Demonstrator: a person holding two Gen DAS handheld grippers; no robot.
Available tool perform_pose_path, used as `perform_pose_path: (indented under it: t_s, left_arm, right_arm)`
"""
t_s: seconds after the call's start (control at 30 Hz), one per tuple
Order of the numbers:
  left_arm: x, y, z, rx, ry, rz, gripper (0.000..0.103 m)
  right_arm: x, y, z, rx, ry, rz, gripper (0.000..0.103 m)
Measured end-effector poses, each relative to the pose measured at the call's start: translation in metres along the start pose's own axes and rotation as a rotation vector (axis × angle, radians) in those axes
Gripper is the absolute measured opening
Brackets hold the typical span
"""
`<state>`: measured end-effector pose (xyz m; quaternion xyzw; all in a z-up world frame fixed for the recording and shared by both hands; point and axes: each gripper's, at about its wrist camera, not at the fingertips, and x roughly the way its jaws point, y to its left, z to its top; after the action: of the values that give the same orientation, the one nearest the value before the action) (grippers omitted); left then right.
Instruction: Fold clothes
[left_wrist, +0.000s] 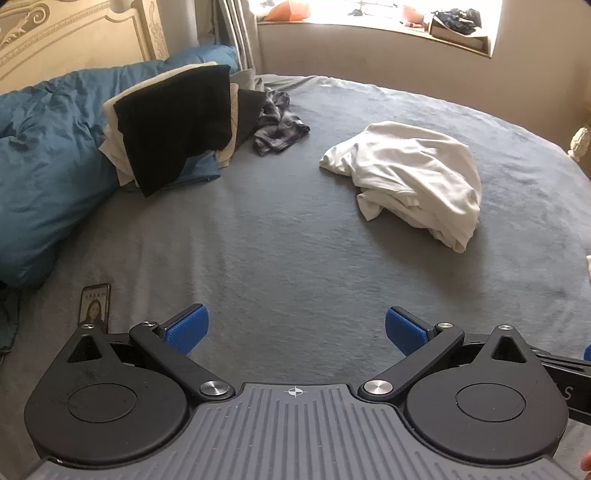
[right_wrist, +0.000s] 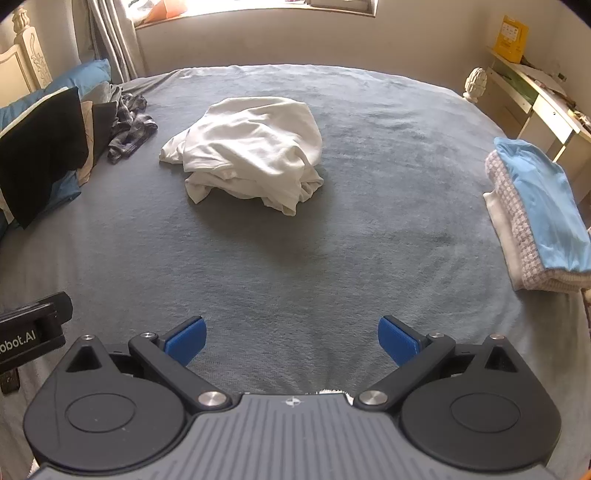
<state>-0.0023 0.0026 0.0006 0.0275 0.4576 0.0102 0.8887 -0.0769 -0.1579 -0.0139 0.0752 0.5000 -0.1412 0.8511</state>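
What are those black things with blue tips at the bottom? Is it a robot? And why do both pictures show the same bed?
Not a robot. A person holds two grabbing tools, one per hand, each with a small camera looking along its fingers. One picture is from the left gripper, the other from the right gripper. Both are wide open and hold nothing. On the grey bed lies a crumpled white garment waiting to be folded. A folded stack sits on the right, with more clothes and a phone on the left.
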Motion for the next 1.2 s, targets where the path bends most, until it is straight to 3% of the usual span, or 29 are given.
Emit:
perform_pose_path:
  t_s: [0.2,0.53,1.2]
  left_arm:
    - [-0.011,0.023,-0.012,-0.018,-0.005,-0.026,0.103]
    - [-0.009,0.019,-0.019,0.01,-0.002,-0.002,0.103]
    - [-0.011,0.026,-0.021,-0.031,-0.015,-0.025,0.103]
  right_arm:
    - [0.0,0.005,0.006,-0.007,0.008,-0.005,0.102]
    - [0.003,0.004,0.001,-0.005,-0.011,-0.013,0.102]
    - [0.002,0.004,0.001,-0.008,-0.013,-0.02,0.102]
